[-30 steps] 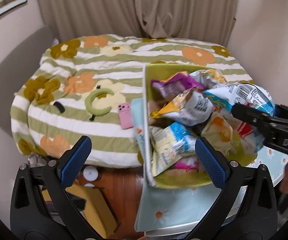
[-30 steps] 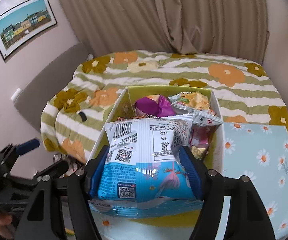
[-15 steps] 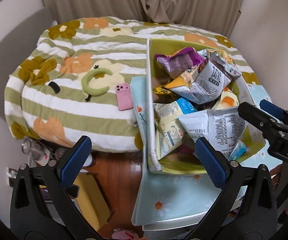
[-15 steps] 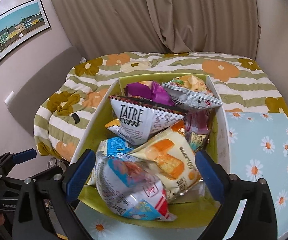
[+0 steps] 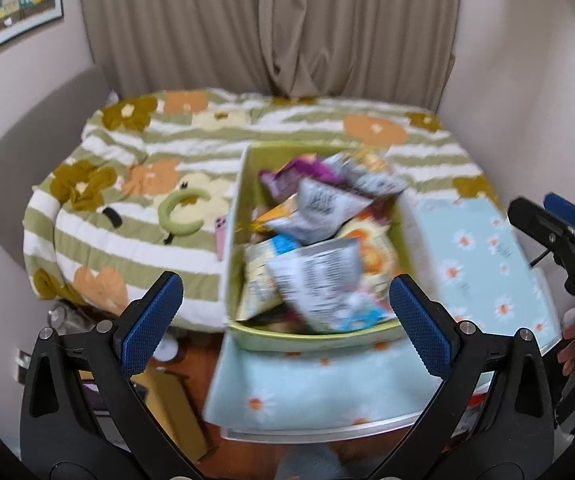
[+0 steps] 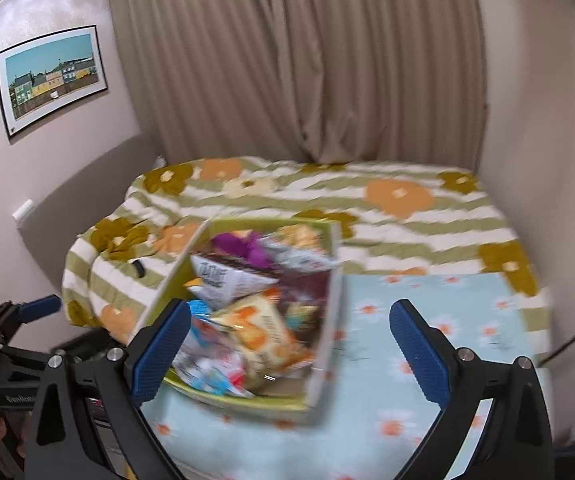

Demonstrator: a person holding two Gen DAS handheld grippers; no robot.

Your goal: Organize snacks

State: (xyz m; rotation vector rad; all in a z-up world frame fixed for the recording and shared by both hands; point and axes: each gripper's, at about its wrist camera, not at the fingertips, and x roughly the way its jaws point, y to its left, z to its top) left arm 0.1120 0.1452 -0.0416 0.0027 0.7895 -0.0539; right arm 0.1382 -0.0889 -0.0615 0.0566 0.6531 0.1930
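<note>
**Mia:** Left wrist view first. What do you see?

**Tom:** A green box (image 5: 311, 336) full of snack bags (image 5: 319, 280). It sits on a table with a blue daisy cloth (image 5: 311, 392), right by a bed with a stripy flower blanket (image 5: 135, 240). The picture is a bit blurry.

**Mia:** Is the left gripper (image 5: 283, 320) holding anything?

**Tom:** No. Its blue fingers (image 5: 151, 316) are far apart and nothing is between them. The box is out in front of it, not touching.

**Mia:** And the right gripper (image 6: 287, 352)?

**Tom:** Its fingers are wide apart too. They opened up just now. No bag is pinched between them. The bags you see past the fingers lie down in the box.

**Mia:** So are the snacks tidy now?

**Tom:** I think mostly. Many bags are piled in the box. There is a purple one (image 6: 243, 246) at the back, a white one with dark letters (image 6: 227, 280) in the middle, an orange and cream one (image 6: 263, 328) near the front, and a white and blue one (image 5: 327, 288) on top at the front.

**Mia:** Is anything left to do?

**Tom:** I see no snack bags lying loose on the cloth or the bed. On the blanket there is only a green curved thing (image 5: 179, 216) and a pink phone (image 5: 220, 236). The pile looks messy, so maybe it needs pushing down. I cannot tell if more snacks wait out of view.
</note>
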